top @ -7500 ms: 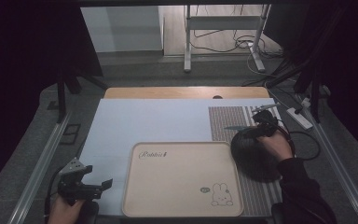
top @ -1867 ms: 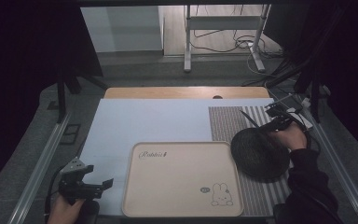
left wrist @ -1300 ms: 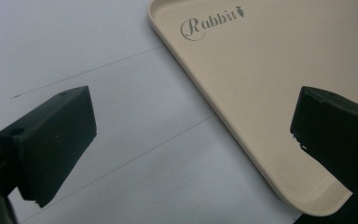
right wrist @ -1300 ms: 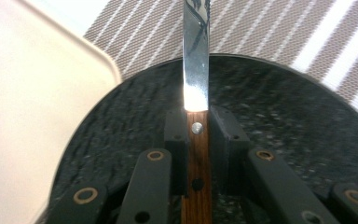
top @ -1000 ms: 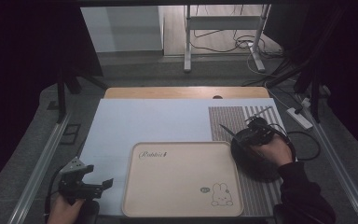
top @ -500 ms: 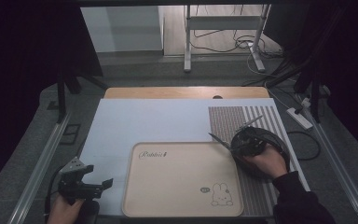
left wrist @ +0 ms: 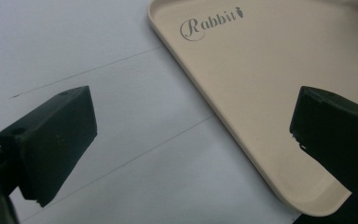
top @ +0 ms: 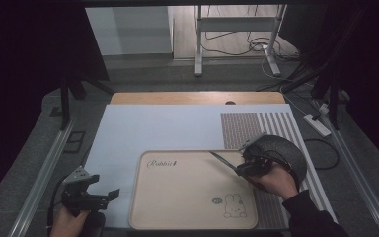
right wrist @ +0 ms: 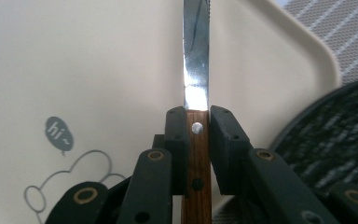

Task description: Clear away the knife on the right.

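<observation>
A knife [top: 222, 161] with a wooden handle and steel blade hangs over the right part of the beige Rabbit tray [top: 187, 192], tip pointing left and away. My right gripper [top: 245, 168] is shut on its handle; in the right gripper view the jaws of this gripper [right wrist: 197, 126] clamp the wood just below the blade [right wrist: 196, 56], above the tray [right wrist: 98, 70]. My left gripper [top: 106, 186] is low at the table's front left, open, with nothing between its fingers. In the left gripper view this gripper [left wrist: 191, 140] faces the tray's [left wrist: 261, 93] corner.
A dark round plate [top: 282, 150] lies just right of the tray, under the right hand, also seen as a dark plate [right wrist: 335, 135] in the right gripper view. It rests on a striped grey mat [top: 246, 126]. The table surface [top: 158, 128] is white.
My right gripper has carried the knife from the table's right edge leftward, past the dark plate, to above the tray. The left gripper has stayed put.
</observation>
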A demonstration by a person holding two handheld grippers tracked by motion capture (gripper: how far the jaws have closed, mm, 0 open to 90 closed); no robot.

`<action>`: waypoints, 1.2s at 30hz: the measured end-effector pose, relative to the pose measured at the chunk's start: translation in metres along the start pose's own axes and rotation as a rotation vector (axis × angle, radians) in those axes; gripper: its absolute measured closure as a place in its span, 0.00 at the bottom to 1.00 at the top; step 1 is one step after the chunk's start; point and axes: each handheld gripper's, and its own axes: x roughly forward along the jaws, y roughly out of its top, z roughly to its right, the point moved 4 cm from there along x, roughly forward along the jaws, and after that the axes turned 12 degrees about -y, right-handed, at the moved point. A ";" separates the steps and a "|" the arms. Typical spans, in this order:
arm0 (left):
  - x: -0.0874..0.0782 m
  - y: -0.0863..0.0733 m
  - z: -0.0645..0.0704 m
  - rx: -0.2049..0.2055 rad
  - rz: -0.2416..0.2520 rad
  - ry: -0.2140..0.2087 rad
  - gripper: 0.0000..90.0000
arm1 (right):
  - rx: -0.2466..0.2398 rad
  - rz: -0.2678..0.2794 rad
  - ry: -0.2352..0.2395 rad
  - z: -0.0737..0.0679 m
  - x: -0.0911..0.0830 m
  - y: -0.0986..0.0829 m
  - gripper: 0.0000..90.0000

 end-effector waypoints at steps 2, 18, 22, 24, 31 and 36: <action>0.000 0.000 0.000 0.000 0.000 0.000 0.01 | -0.006 -0.003 -0.004 -0.005 0.000 0.000 0.86; 0.000 0.000 0.000 0.003 -0.002 0.001 0.01 | -0.041 -0.013 0.004 -0.041 0.010 -0.002 0.86; 0.000 0.000 0.000 0.003 -0.002 0.000 0.01 | -0.045 -0.021 -0.003 -0.042 0.017 -0.004 0.86; 0.000 0.000 0.000 0.003 -0.002 0.000 0.01 | -0.047 -0.022 -0.002 -0.043 0.019 -0.004 0.86; 0.000 0.000 0.000 0.004 -0.003 0.001 0.01 | -0.054 -0.034 0.002 -0.045 0.026 -0.006 0.83; 0.001 0.000 0.000 0.005 -0.005 0.002 0.01 | -0.038 0.004 0.009 -0.040 0.019 -0.002 0.76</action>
